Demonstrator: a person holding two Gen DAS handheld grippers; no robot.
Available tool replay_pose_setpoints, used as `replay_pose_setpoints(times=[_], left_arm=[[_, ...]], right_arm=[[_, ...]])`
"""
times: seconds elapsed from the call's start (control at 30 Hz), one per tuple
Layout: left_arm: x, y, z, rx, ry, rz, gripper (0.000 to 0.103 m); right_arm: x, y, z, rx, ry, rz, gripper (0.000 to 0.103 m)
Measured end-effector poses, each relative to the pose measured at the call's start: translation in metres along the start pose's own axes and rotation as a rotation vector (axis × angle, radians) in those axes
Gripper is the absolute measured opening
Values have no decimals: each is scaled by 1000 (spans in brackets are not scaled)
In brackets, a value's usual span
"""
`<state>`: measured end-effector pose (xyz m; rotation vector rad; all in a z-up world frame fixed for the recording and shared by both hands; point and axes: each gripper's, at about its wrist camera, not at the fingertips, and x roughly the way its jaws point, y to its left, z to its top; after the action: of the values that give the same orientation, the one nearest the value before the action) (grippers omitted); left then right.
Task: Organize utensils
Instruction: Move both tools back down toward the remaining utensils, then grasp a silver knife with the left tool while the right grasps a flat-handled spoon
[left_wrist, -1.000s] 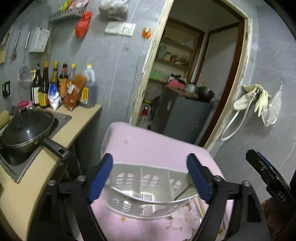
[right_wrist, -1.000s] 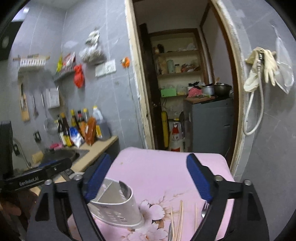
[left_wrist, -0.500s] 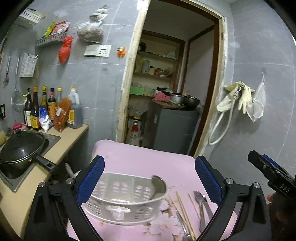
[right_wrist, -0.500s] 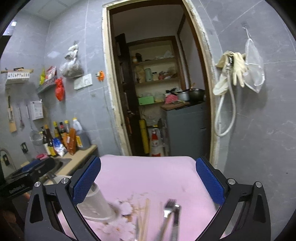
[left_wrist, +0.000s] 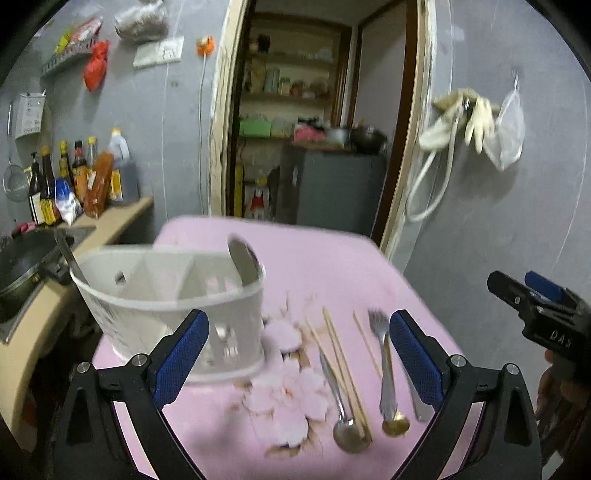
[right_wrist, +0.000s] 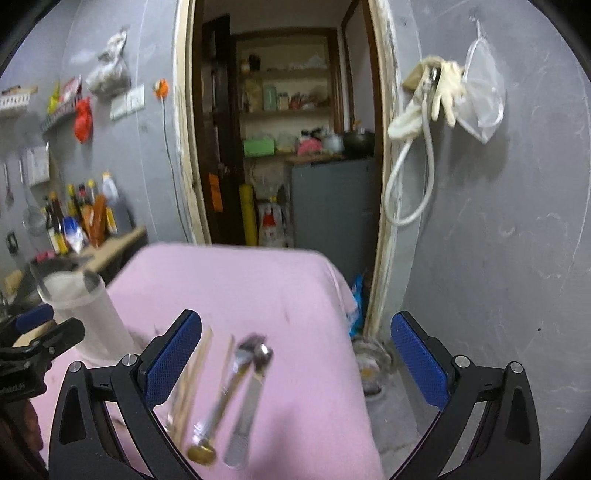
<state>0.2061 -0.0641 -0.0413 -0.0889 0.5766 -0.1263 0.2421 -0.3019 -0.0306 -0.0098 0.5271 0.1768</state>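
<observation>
We hold our left gripper (left_wrist: 295, 354) and right gripper (right_wrist: 295, 354) spread wide, gripping nothing. Chopsticks (left_wrist: 341, 367), spoon (left_wrist: 341, 406) and fork (left_wrist: 384, 362) lie lengthwise on the pink cloth (left_wrist: 314, 258), fork tines pointing away, beside the upright white caddy (left_wrist: 166, 295).

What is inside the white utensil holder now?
The white utensil holder holds one spoon at its right end and a dark handle at the left. Its walls hide the compartment bottoms.

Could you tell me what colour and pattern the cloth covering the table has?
The cloth is pink with a floral print near the utensils, clearest in the left wrist view.
</observation>
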Motion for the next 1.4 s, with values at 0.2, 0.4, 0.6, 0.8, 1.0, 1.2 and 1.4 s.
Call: replay_pose_setpoints(times=[0.2, 0.4, 0.6, 0.8, 1.0, 1.2, 1.4], left_arm=[[33, -3, -28, -23, 149, 8, 82], [66, -5, -47, -53, 304, -19, 47], [88, -12, -53, -66, 384, -50, 32], [109, -15, -57, -45, 458, -23, 22], [120, -19, -53, -19, 482, -23, 23], [133, -31, -52, 57, 497, -1, 23], [135, -28, -53, 63, 492, 45, 8]], right_arm=[[36, -7, -23, -42, 150, 55, 93], [63, -4, -37, -82, 242, 119, 78], [82, 4, -47, -129, 314, 171, 63], [98, 15, -51, -171, 360, 185, 51], [106, 24, -52, -207, 387, 183, 48], [105, 29, -54, -235, 406, 156, 47], [96, 31, -57, -260, 416, 142, 19]])
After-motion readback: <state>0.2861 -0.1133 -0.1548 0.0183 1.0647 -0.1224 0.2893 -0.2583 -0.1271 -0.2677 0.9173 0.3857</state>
